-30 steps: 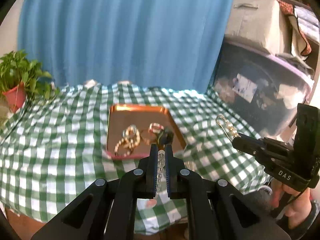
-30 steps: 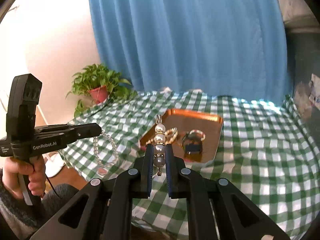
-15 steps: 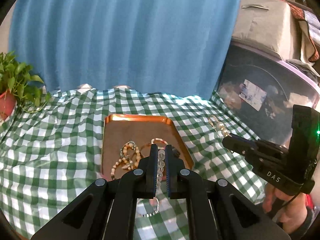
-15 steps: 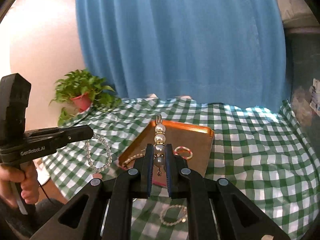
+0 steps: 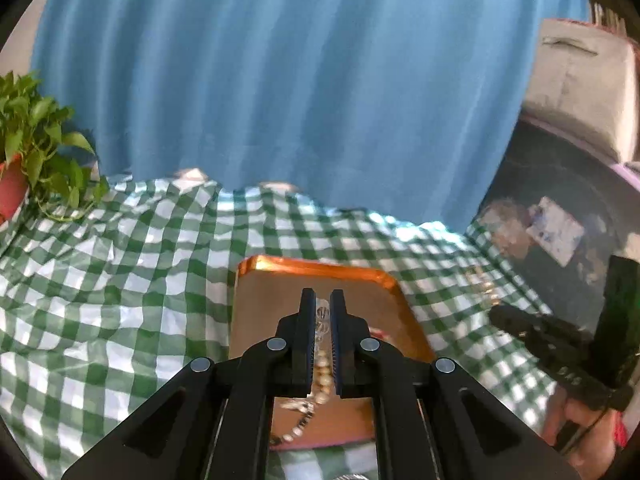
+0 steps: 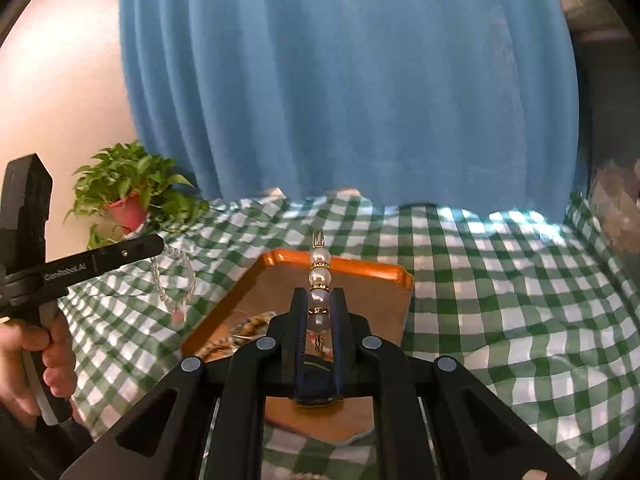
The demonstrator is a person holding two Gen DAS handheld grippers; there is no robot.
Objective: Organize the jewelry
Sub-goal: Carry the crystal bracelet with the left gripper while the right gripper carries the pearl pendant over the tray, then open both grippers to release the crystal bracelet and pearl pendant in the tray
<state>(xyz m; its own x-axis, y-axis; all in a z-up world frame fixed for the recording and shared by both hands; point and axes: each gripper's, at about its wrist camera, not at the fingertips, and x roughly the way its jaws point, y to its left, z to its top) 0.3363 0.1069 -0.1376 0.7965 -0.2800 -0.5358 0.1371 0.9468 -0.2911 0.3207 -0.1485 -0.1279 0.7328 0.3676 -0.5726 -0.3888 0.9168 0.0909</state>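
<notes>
An orange tray [image 5: 272,308] lies on the green checked tablecloth [image 5: 120,300] and also shows in the right wrist view [image 6: 276,280]. My left gripper [image 5: 321,306] is shut on a clear bead bracelet [image 5: 322,314], held above the tray; the bracelet hangs from it in the right wrist view [image 6: 174,280]. My right gripper [image 6: 319,304] is shut on a pearl bead pin [image 6: 319,276] that sticks up past the fingertips, over the tray's near half. Beaded jewelry [image 5: 320,376] lies in the tray under the left fingers.
A potted green plant [image 6: 128,196] stands at the table's back left. A blue curtain [image 5: 300,100] hangs behind the table. Dark storage boxes [image 5: 560,208] stand to the right. More beaded pieces [image 6: 248,326] lie in the tray.
Both grippers have moved forward and lower over the tray, each still holding its piece. The tray looks larger and closer in both views.
</notes>
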